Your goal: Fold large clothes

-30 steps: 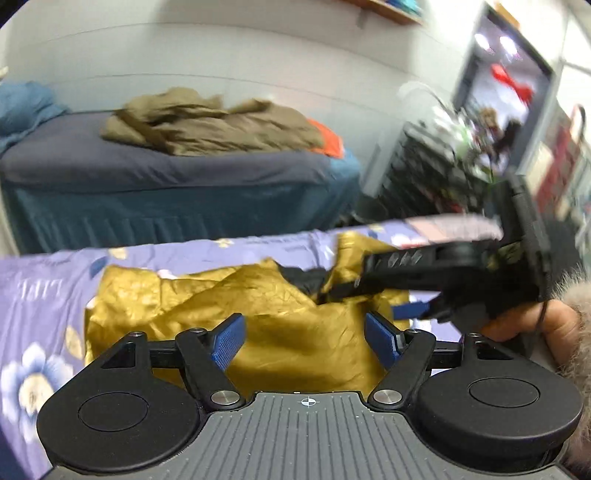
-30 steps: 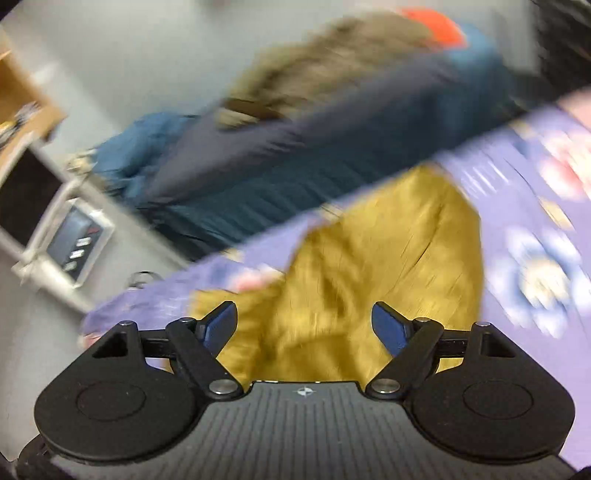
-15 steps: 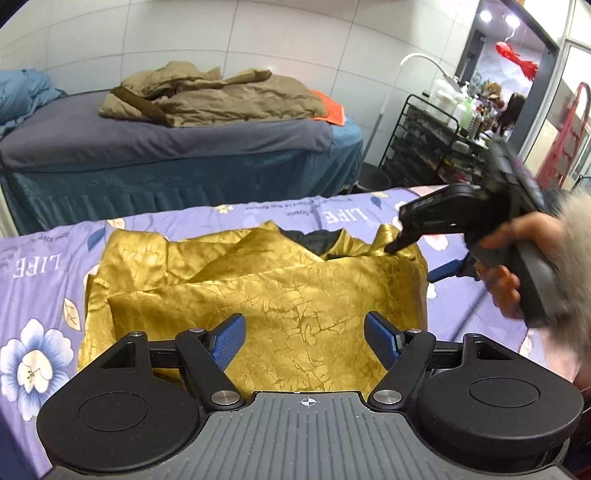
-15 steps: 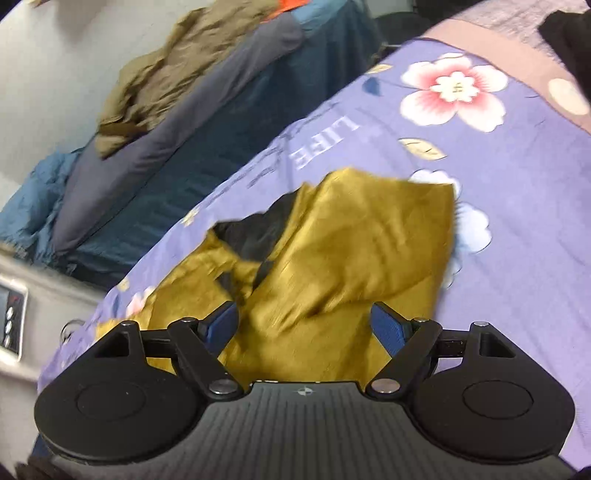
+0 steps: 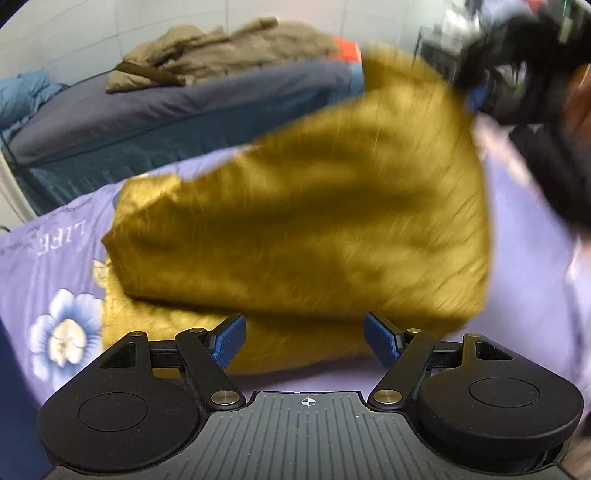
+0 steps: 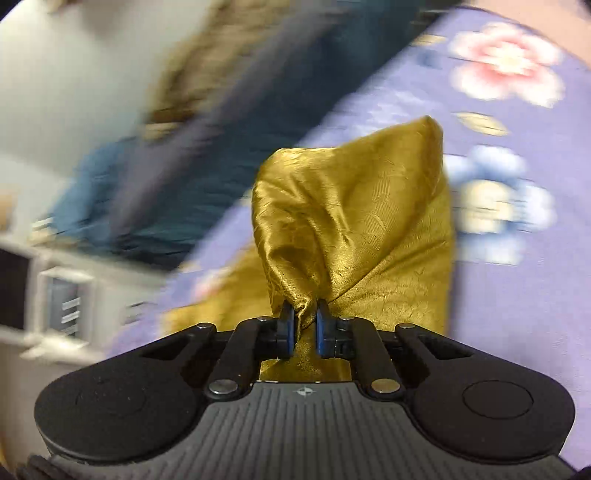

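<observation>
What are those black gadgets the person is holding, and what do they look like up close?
Each is a handheld gripper. The left gripper and right gripper look alike: a ribbed grey body with a small crosshair mark, two round black discs at the sides, black link arms with silver pivot bolts, and two fingers tipped with blue textured pads.

A bedroom-like room is shown. A bed covered by a purple floral sheet (image 5: pixel 44 258) printed with "LIFE" is seen in front, and a second bed (image 5: pixel 155 122) with dark blue bedding stands against a white tiled wall (image 5: pixel 74 33), with an olive coat (image 5: pixel 221 51) heaped on it.
</observation>
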Demonstrator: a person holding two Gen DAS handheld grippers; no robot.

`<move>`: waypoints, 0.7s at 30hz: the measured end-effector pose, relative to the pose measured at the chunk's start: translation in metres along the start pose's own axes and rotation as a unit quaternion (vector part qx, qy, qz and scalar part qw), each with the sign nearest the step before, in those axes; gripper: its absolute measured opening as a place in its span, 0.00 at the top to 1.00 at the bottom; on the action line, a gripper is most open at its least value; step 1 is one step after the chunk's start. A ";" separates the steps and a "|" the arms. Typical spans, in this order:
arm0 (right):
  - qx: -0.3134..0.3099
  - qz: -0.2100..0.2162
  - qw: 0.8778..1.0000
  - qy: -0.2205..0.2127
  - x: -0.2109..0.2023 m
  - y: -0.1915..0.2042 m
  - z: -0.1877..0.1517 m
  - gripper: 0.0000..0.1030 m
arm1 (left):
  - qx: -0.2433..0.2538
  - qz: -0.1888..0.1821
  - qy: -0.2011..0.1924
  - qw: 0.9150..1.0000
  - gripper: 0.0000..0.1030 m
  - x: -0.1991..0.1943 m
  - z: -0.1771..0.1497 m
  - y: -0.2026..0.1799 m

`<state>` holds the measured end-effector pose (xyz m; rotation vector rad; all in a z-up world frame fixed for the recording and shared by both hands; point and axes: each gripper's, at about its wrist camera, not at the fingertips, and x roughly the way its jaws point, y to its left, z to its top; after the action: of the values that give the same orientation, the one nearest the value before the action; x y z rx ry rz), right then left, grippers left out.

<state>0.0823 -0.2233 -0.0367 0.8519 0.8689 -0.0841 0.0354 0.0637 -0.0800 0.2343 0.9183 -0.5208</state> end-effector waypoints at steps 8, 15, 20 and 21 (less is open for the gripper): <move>-0.087 0.112 0.987 0.076 -0.021 0.043 -0.012 0.87 | 0.025 0.051 -0.040 0.998 0.00 0.024 0.061 0.044; -0.129 0.170 0.968 0.132 -0.014 0.078 -0.032 0.87 | 0.024 0.082 -0.077 0.993 0.00 0.076 0.115 0.073; -0.181 0.145 0.961 0.149 0.029 0.123 -0.046 0.88 | -0.120 0.121 -0.059 0.984 0.00 0.050 0.094 0.151; -0.189 0.134 0.961 0.154 0.042 0.130 -0.049 0.88 | -0.148 0.130 -0.059 0.979 0.00 0.037 0.090 0.170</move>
<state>0.1294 -0.0908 -0.0018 0.6214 1.0104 0.4495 0.2049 0.1598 -0.0608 0.0509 0.8226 -0.1500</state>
